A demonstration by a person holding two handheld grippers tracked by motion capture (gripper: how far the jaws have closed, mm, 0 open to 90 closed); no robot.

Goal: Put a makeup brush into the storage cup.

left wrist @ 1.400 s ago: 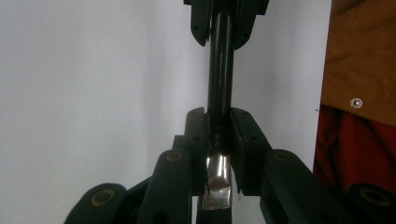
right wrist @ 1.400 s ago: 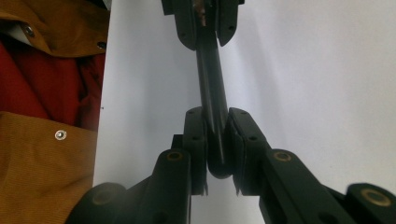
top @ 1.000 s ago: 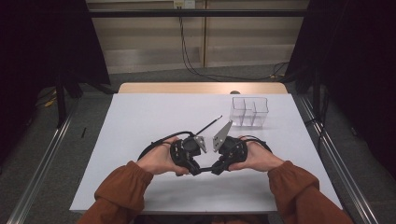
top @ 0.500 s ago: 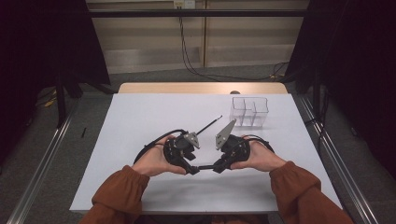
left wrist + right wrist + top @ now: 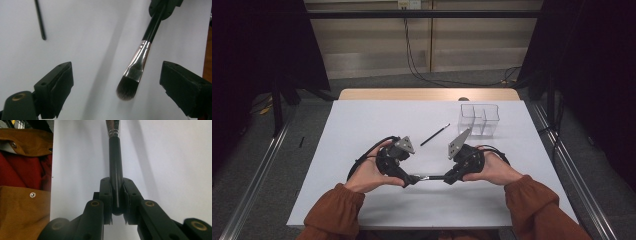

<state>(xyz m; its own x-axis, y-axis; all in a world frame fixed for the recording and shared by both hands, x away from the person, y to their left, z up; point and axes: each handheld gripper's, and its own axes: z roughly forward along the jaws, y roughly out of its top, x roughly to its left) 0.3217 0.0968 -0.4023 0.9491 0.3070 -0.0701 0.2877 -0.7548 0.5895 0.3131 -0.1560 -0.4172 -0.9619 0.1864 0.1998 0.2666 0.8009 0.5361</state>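
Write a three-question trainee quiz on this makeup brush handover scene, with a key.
1. True or false: the right hand-held gripper is shut on the handle of the makeup brush.
2. What lies between the open jaws of the left hand-held gripper? A) the brush's bristle end, untouched B) a pencil C) the clear organizer
3. Where on the white table does the clear organizer stand relative to the right hand-held gripper, in the high view?

Key:
1. True.
2. A; the jaws have just been opening, and the pads stand clear of the bristles.
3. Beyond it, toward the table's far right part; a thin black stick lies to its left.
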